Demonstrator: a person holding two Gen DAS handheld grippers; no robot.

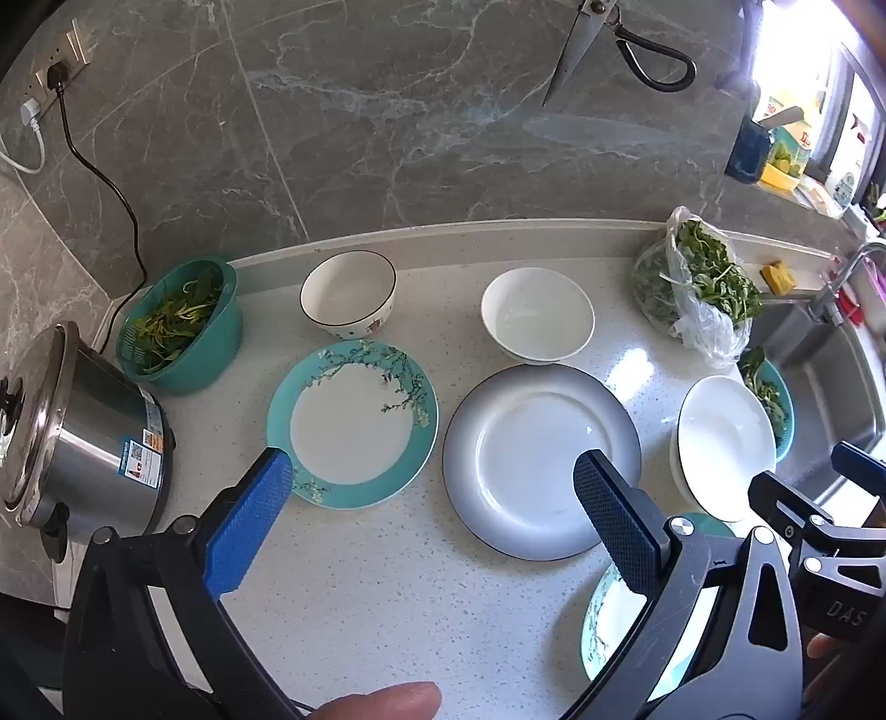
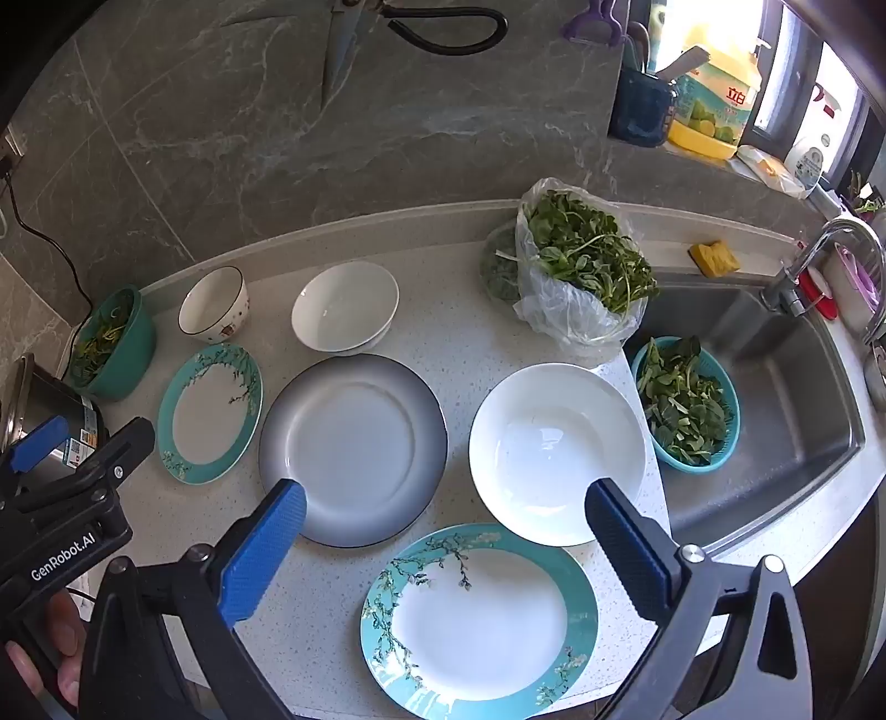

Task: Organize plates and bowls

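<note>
Teal-rimmed plate [image 2: 479, 620] lies on speckled counter [image 2: 454, 332] beside sink [image 2: 775, 399].

The speckled countertop [image 2: 459, 332] bears three plates [image 2: 353, 450], three bowls [image 2: 345, 306] and bagged greens [image 2: 576, 260].

Counter tally: two teal floral plates, one [image 2: 209, 412] left of right gripper's fingers, one [image 2: 479, 620] between them. One grey plate [image 2: 353, 448] just beyond left finger. One white deep plate [image 2: 556, 451] beyond right finger. Two bowls further back: black-rimmed [image 2: 214, 303], plain white [image 2: 345, 306]. Two teal baskets of greens: far left [image 2: 113, 343], far right in sink [image 2: 686, 404]. One bag of greens [image 2: 576, 266]. One cooker [image 1: 83, 426]. One sponge [image 2: 714, 258]. One pair of scissors [image 2: 398, 33] on wall.
</note>
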